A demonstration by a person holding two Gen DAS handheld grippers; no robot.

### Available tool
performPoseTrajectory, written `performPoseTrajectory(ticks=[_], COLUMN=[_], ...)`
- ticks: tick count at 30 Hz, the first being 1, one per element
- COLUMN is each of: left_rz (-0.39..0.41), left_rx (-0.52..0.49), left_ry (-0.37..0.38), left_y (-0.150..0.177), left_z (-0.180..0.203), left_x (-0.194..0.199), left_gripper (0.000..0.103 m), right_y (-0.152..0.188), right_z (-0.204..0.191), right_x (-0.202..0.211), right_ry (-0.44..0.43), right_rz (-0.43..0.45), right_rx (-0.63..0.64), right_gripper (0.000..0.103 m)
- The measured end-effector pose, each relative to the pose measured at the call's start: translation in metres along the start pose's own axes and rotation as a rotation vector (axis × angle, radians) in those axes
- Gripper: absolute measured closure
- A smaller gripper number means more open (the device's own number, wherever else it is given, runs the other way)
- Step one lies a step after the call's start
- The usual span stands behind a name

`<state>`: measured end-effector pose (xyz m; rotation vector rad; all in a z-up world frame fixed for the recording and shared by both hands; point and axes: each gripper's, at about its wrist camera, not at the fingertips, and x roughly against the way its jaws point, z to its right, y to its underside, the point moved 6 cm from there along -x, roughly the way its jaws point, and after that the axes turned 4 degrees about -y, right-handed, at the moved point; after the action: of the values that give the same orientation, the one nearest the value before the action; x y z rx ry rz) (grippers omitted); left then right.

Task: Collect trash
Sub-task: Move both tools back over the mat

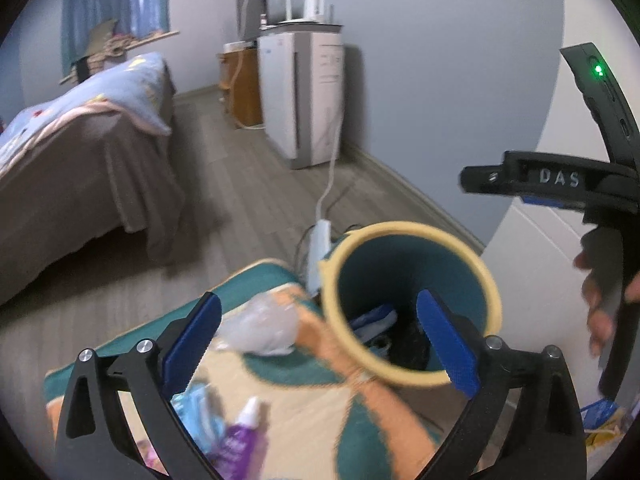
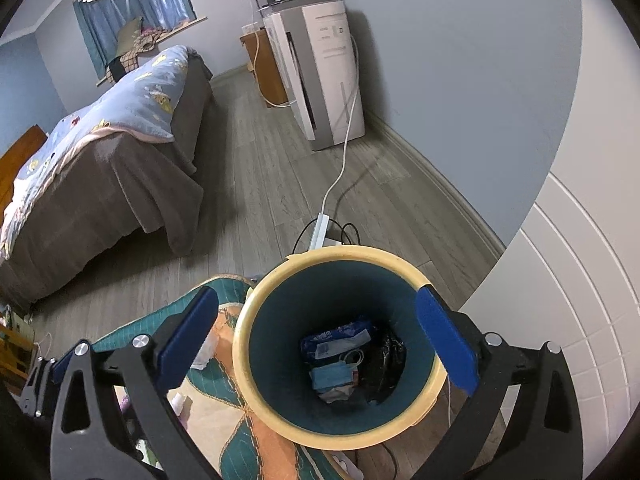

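A teal trash bin with a cream rim (image 2: 340, 432) stands on the floor beside a patterned mat (image 2: 224, 432). Inside lie a blue packet (image 2: 340, 340), a blue face mask (image 2: 332, 376) and a black bag (image 2: 386, 360). My right gripper (image 2: 316, 344) is open and empty, right above the bin's mouth. My left gripper (image 1: 320, 344) is open and empty above the mat, left of the bin (image 1: 412, 376). A clear plastic bag (image 1: 260, 328), a purple tube (image 1: 240, 440) and a blue wrapper (image 1: 200, 412) lie on the mat (image 1: 304, 400). The right gripper's body (image 1: 560, 180) shows at the right of the left wrist view.
A bed with a blue blanket (image 2: 104, 128) stands at the left. A white appliance (image 2: 328, 76) stands by the wall, its cord running to a power strip (image 2: 320, 232) behind the bin. A white tissue (image 2: 204, 352) lies on the mat. A white door (image 2: 568, 300) is at the right.
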<state>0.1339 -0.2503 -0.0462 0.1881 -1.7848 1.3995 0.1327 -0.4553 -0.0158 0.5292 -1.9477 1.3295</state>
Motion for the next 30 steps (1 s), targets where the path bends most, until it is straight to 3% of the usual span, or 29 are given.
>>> performPoseTrajectory(ticks=[14, 23, 30], left_rz=[-0.074, -0.088, -0.094], left_rx=[0.12, 0.252, 0.259], left_ry=[-0.191, -0.252, -0.341], left_y=[0.073, 0.116, 0.138], left_z=[-0.114, -0.16, -0.179], left_x=[0.063, 0.111, 0.114], left_gripper=[0.005, 0.005, 0.005], right_y=[0.009, 0.024, 0.065], right_z=[-0.032, -0.06, -0.078], right_x=[0.003, 0.001, -0.005], right_ry=[0.005, -0.017, -0.012], right_rz=[-0.005, -0.008, -0.123], right_rx=[0.116, 0.243, 0.206], right_gripper=[0.006, 0.006, 0.006])
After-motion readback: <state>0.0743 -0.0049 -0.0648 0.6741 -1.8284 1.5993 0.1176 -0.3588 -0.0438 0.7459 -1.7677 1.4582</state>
